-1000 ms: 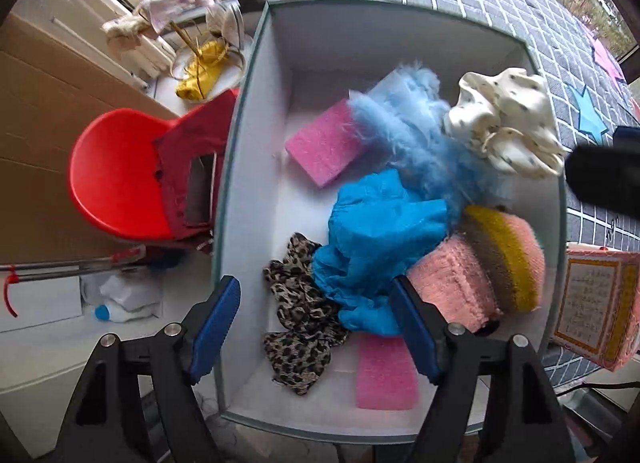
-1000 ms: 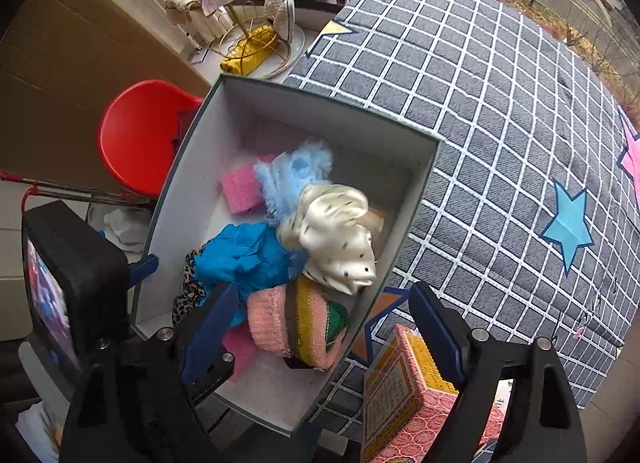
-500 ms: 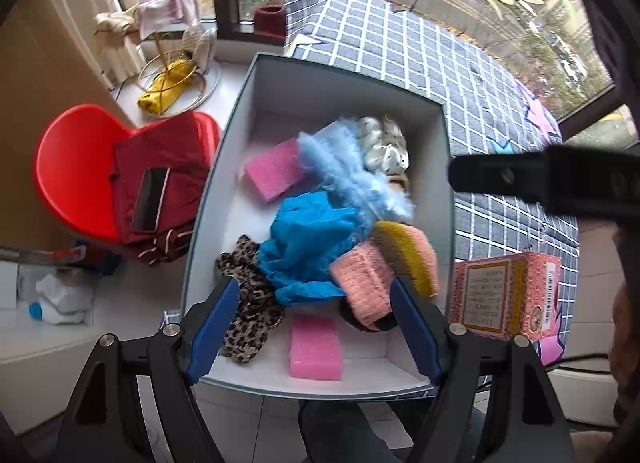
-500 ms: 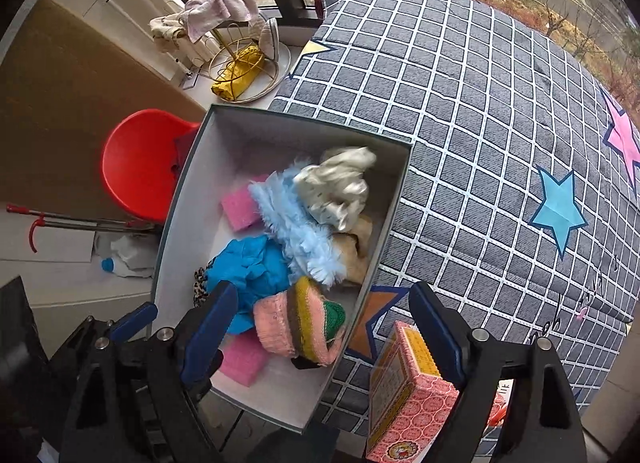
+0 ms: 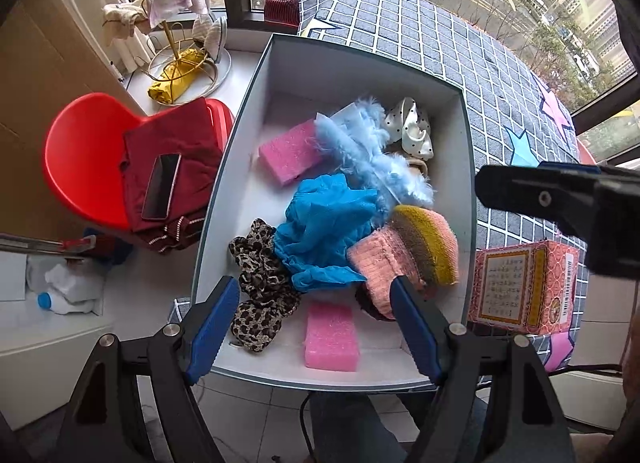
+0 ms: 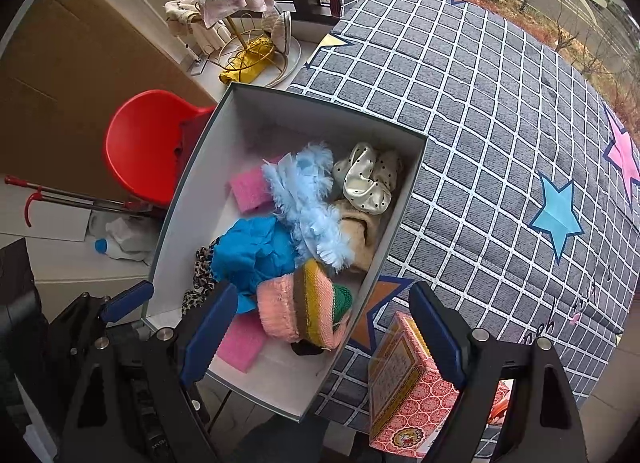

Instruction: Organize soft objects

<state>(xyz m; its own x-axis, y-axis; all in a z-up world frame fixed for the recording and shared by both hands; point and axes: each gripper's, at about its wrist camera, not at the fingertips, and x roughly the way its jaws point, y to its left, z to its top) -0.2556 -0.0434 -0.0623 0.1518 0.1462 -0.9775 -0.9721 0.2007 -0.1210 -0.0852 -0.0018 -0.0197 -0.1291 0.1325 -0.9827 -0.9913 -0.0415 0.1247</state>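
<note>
A white box (image 5: pixel 466 151) (image 6: pixel 192 167) holds soft things: two pink sponges (image 5: pixel 290 151) (image 5: pixel 331 337), a light blue feathery piece (image 5: pixel 372 155) (image 6: pixel 304 199), a blue cloth (image 5: pixel 324 227) (image 6: pixel 256 251), a leopard scrunchie (image 5: pixel 260 287), a pink and mustard knit (image 5: pixel 412 255) (image 6: pixel 304 307) and a cream dotted scrunchie (image 5: pixel 412 131) (image 6: pixel 368 179). My left gripper (image 5: pixel 316 327) is open and empty above the box's near end. My right gripper (image 6: pixel 320 339) is open and empty above the box's near right corner.
The box sits on a grey checked quilt (image 6: pixel 500 123) with stars. A pink patterned carton (image 5: pixel 524 287) (image 6: pixel 404 391) lies beside the box. A red chair (image 5: pixel 88 159) with a red garment and phone (image 5: pixel 162 187) stands left. A gold rack (image 5: pixel 180 51) is behind.
Both grippers have risen and drawn back from the box. The cream dotted scrunchie, held high over the box a second ago, now lies in its far right corner.
</note>
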